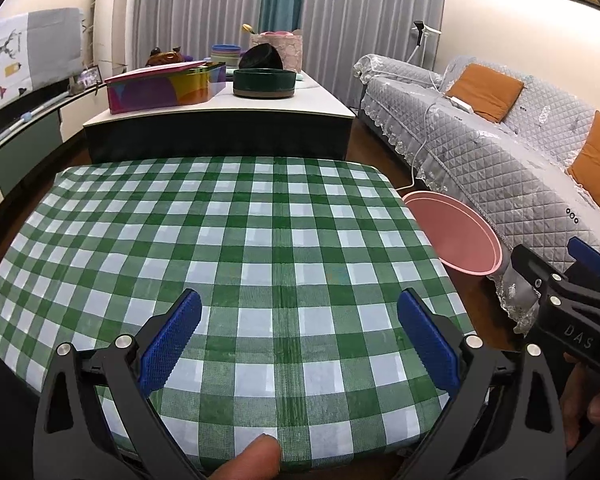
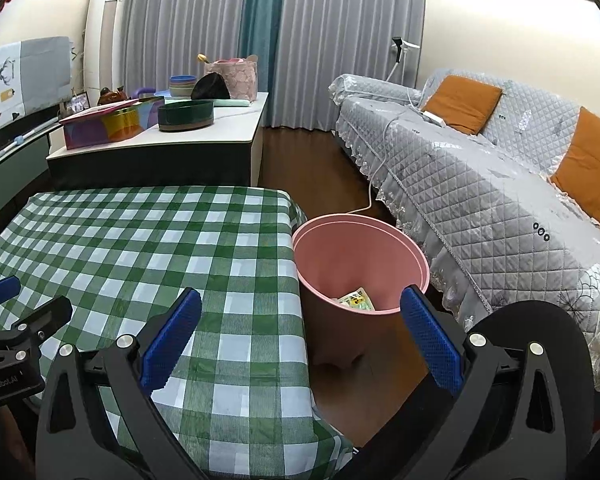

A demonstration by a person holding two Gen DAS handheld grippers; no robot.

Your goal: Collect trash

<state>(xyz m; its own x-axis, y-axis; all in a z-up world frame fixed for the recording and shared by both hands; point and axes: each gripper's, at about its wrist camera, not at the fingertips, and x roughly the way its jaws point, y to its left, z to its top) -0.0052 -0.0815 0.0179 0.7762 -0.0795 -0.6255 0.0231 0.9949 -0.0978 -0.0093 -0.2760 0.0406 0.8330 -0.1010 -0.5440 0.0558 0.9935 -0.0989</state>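
A pink bin stands on the floor just right of the table; it also shows in the left wrist view. A piece of printed wrapper trash lies inside it. The table has a green-and-white checked cloth, also seen in the right wrist view, with no trash visible on it. My left gripper is open and empty over the near part of the table. My right gripper is open and empty, above the table's right edge, near the bin. It appears at the right of the left wrist view.
A grey quilted sofa with orange cushions runs along the right. Behind the table stands a low cabinet with a colourful box, a dark green bowl and other items. A white cable hangs from the sofa to the floor.
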